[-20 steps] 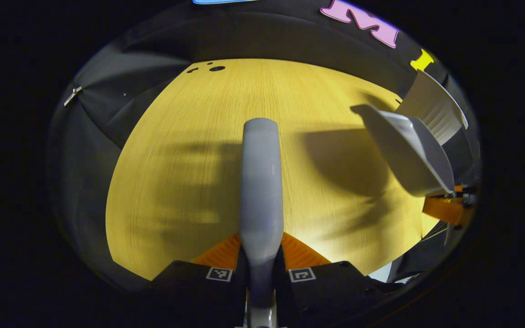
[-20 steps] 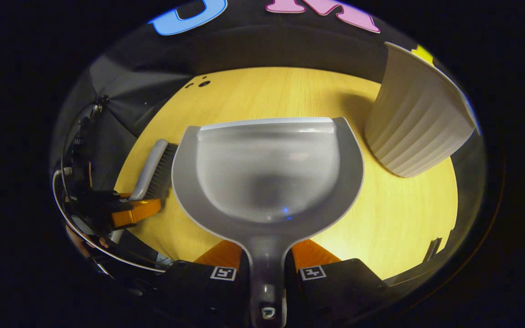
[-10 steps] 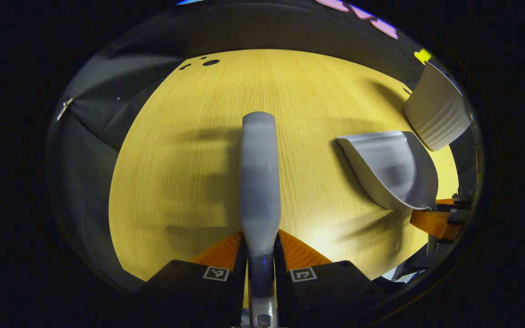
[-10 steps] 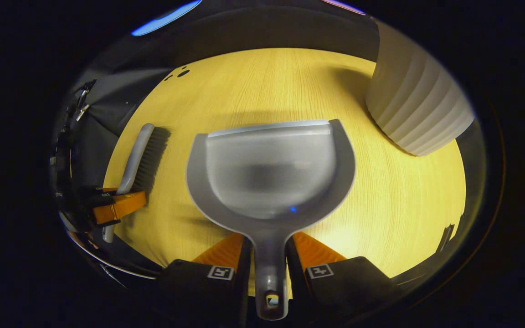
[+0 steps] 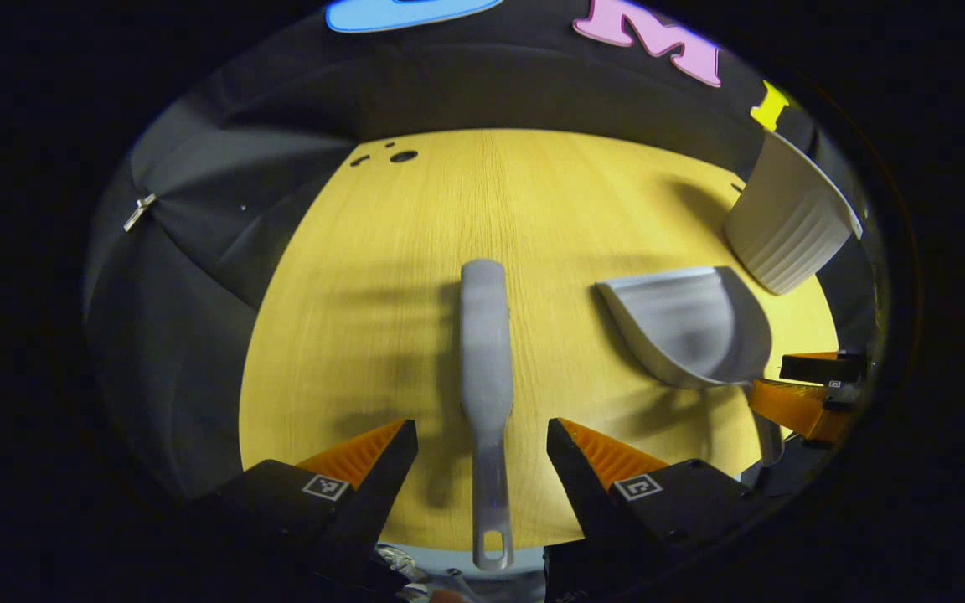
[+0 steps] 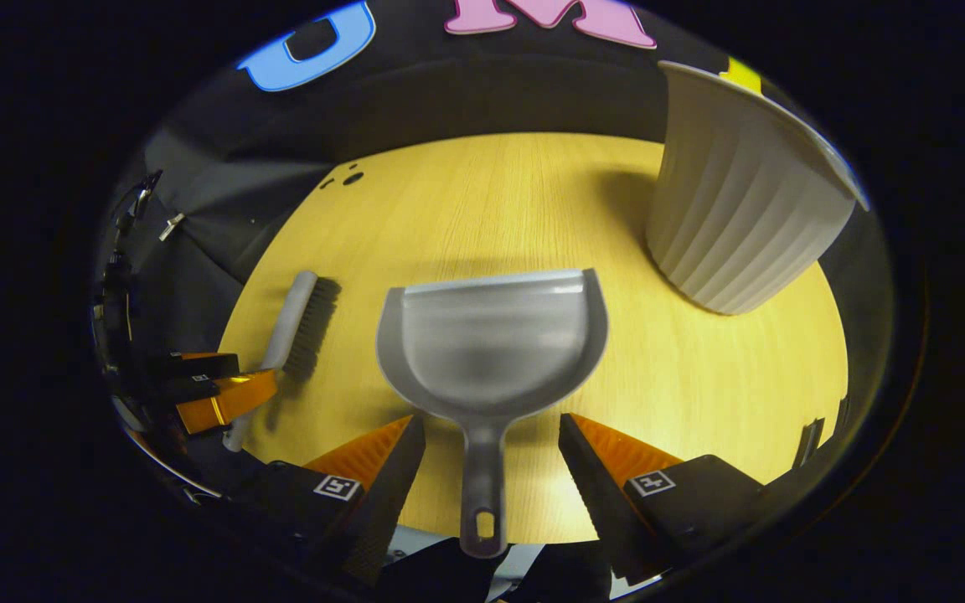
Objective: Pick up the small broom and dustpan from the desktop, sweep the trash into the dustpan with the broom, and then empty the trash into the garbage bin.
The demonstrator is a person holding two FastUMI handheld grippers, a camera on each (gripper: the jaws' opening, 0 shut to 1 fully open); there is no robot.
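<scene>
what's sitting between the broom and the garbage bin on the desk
The dustpan lies between the broom and the garbage bin, clearest in the right gripper view.

One broom (image 5: pixel 484 327), one dustpan (image 6: pixel 492 343), one garbage bin (image 6: pixel 738 209).

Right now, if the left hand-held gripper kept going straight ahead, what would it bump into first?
Probably the grey plastic broom: its handle lies between the open fingers of the left hand-held gripper, on the yellow wooden desktop. Depth is uncertain.

Light wooden desk (image 5: pixel 415 276), grain running lengthwise. Small dark holes (image 5: pixel 403 156) near its far left corner. Metal clip (image 5: pixel 138 211) on cloth beyond the left edge.
</scene>
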